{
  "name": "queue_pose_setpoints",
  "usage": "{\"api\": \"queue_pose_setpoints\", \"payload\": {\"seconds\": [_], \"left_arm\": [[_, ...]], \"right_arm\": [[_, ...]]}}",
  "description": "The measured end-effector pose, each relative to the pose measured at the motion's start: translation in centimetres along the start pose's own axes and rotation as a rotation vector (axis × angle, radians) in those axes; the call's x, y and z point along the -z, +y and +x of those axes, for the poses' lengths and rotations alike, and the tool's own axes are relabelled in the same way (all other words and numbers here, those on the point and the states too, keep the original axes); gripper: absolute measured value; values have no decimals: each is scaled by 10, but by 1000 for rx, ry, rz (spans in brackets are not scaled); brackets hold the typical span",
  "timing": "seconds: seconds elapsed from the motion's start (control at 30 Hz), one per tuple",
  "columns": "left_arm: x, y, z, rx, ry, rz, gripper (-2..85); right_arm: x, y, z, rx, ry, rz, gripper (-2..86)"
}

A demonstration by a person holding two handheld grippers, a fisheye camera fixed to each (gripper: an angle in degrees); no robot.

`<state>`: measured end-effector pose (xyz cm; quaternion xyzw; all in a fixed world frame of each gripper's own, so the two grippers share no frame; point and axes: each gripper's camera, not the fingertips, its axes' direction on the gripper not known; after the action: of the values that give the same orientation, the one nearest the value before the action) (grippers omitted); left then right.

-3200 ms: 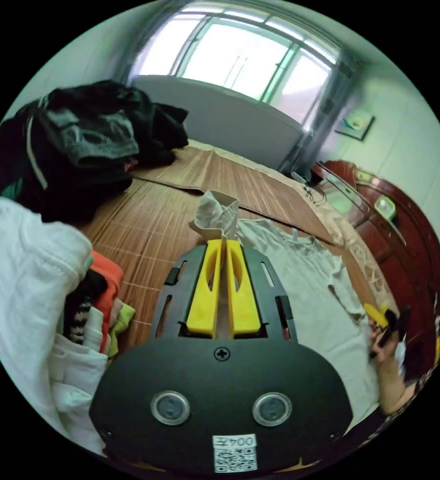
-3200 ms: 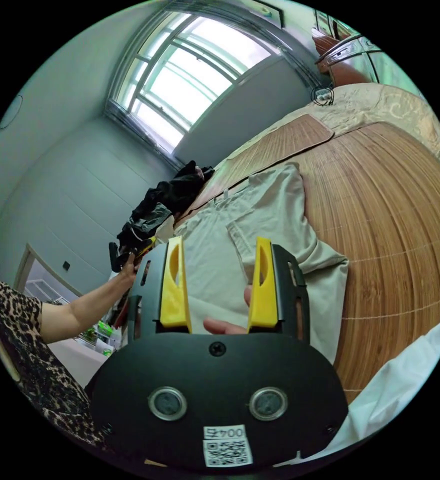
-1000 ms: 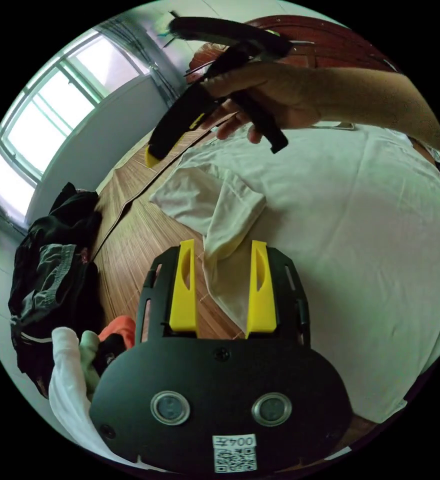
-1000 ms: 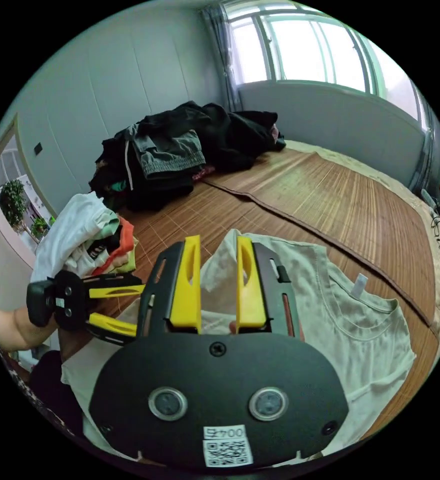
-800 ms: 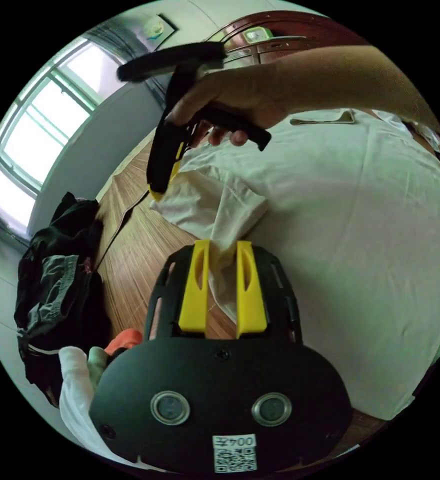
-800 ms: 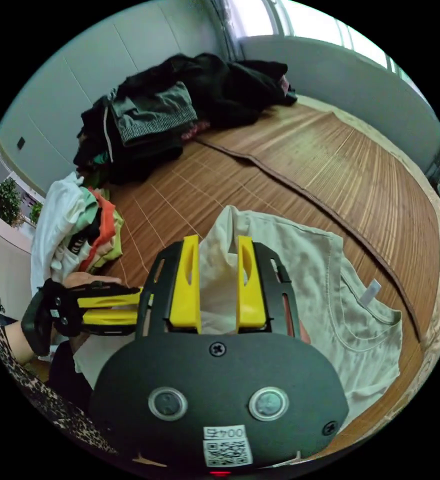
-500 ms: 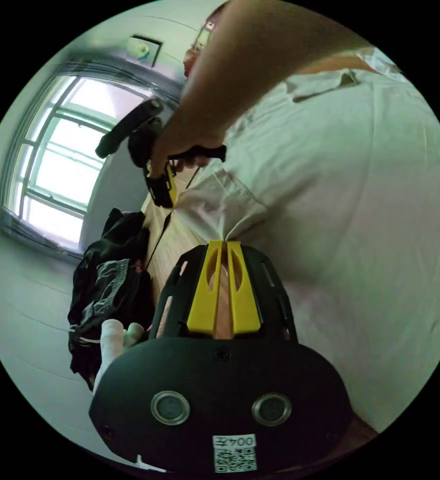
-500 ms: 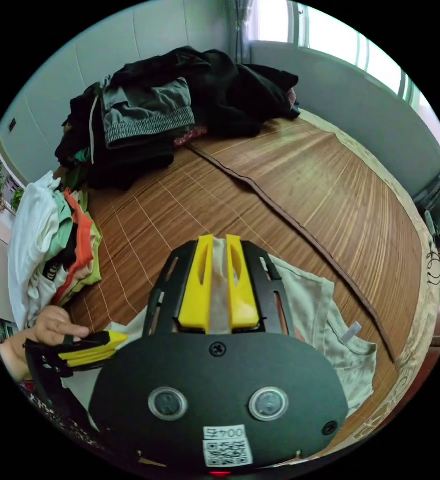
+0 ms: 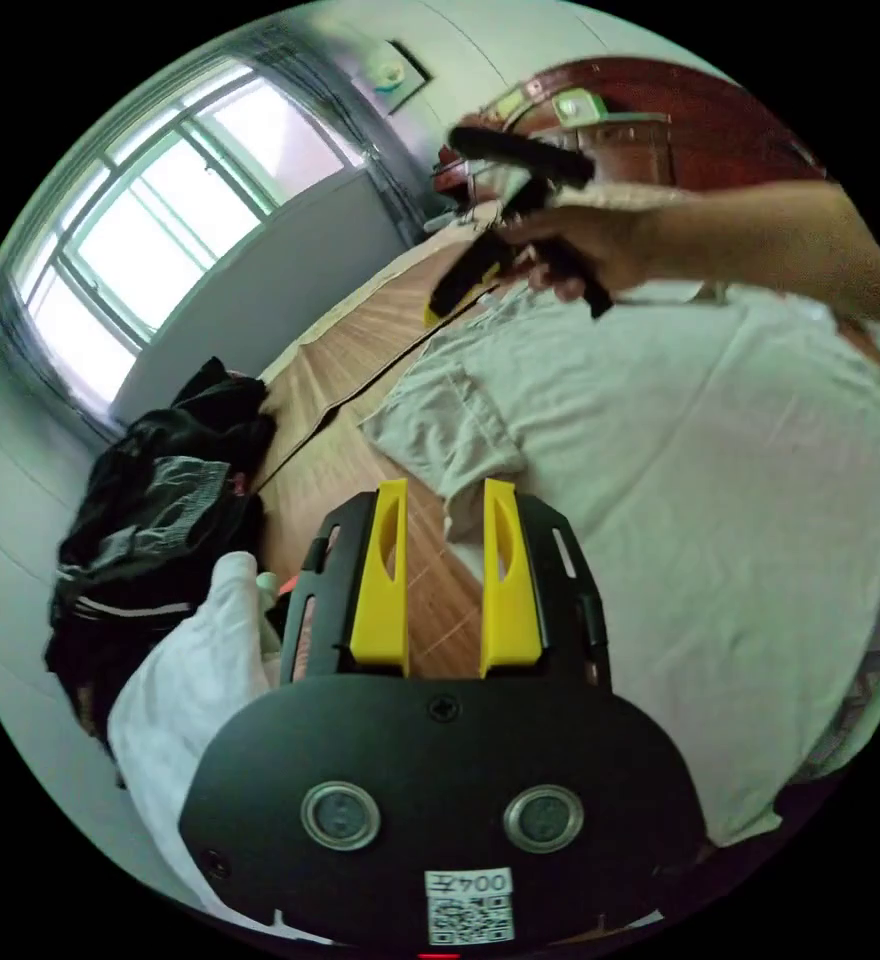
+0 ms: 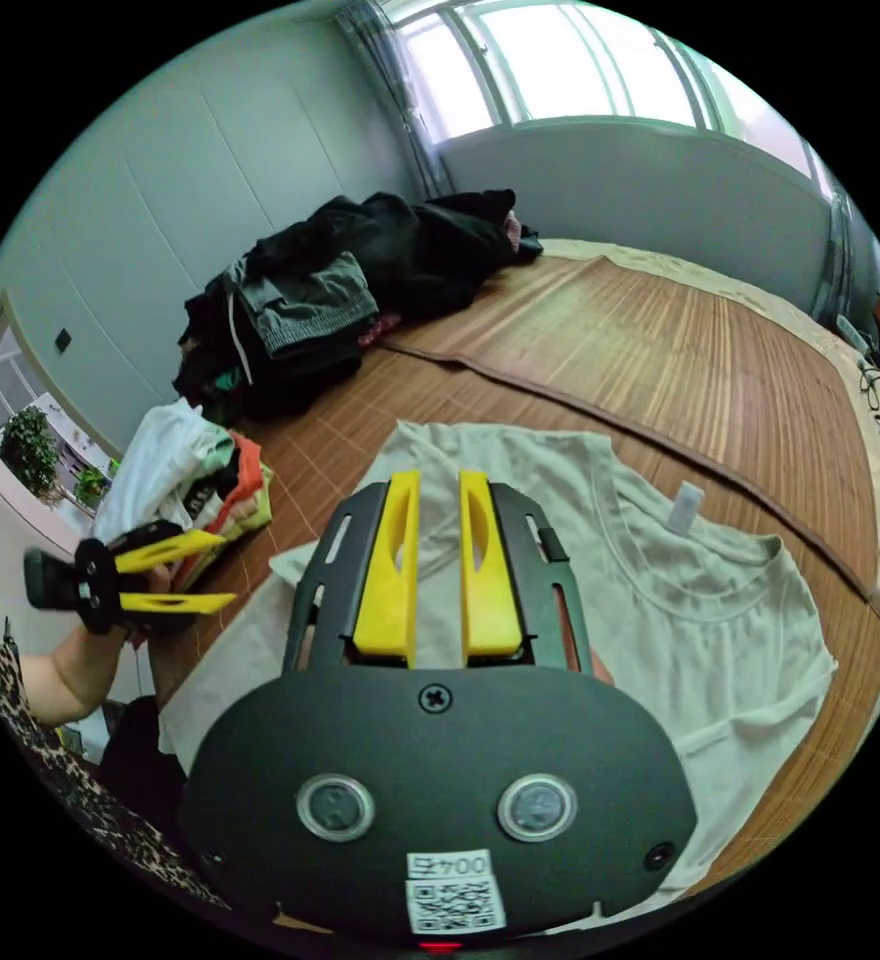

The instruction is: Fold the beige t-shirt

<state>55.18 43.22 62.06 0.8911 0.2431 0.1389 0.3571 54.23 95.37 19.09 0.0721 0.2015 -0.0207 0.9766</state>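
The beige t-shirt (image 10: 730,630) lies spread flat on the bamboo mat (image 10: 680,350), collar and neck label (image 10: 685,505) facing up. My right gripper (image 10: 438,482) hovers over its body near one sleeve (image 10: 430,440), jaws a little apart and holding nothing. To the left a hand holds my left gripper (image 10: 222,572) open, off the shirt's edge. In the left gripper view, my left gripper (image 9: 445,488) is open just short of that sleeve (image 9: 440,430), over mat and shirt (image 9: 680,450). A hand carries the right gripper (image 9: 438,312) above the collar end.
A heap of dark clothes (image 10: 340,270) sits at the mat's far side, also seen as the dark pile (image 9: 150,520). A stack of white and coloured garments (image 10: 190,480) lies near the left gripper. A wooden headboard (image 9: 680,110) stands beyond the shirt.
Half a second ago both grippers were shut on the raised sleeve. Both have let go; the sleeve now lies flat on the mat, and both grippers have drawn back from it.
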Motion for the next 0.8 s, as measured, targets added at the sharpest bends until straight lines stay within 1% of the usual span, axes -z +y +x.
{"api": "queue_pose_setpoints", "payload": {"seconds": [0.03, 0.1, 0.17, 0.2, 0.23, 0.3, 0.33, 0.37, 0.4, 0.47, 0.57, 0.67, 0.73, 0.8], "left_arm": [[4, -3, -11, 37, 63, 29, 97], [1, -13, -23, 55, 130, 43, 86], [-11, -28, -24, 34, 142, 38, 77], [-27, -37, -23, 3, 189, -6, 71], [-50, -43, -22, -31, 271, -98, 68], [-81, -40, -25, -33, 322, -235, 69], [-86, -32, -36, 12, 351, -236, 71], [-81, -26, -52, 79, 393, -235, 73], [-74, -24, -59, 99, 399, -224, 73], [-46, -17, -75, 135, 394, -119, 66], [-20, -12, -114, 267, 290, 18, 34], [-29, -32, -135, 293, 250, 29, 18], [-51, -68, -141, 227, 243, 9, 11], [-80, -94, -138, 171, 288, -67, 8]], "right_arm": [[-2, 5, 0, 9, -10, -11, 62], [-11, 14, 2, -4, -64, -22, 53], [-22, 14, -1, -14, -75, -39, 52], [-33, 12, -5, -9, -56, -74, 52], [-41, 11, -6, -8, -32, -105, 52], [-70, 11, -7, -27, 118, -243, 49], [-72, 13, -7, -24, 144, -254, 47], [-65, 15, -8, -28, 143, -222, 47], [-52, 18, -8, -50, 154, -179, 48], [-28, 31, -16, -9, 123, -105, 59], [0, 70, -39, 88, 12, -48, 109], [7, 117, -64, 122, -73, -34, 113], [3, 140, -78, 129, -101, -43, 113], [-6, 165, -95, 150, -97, -71, 117]]}}
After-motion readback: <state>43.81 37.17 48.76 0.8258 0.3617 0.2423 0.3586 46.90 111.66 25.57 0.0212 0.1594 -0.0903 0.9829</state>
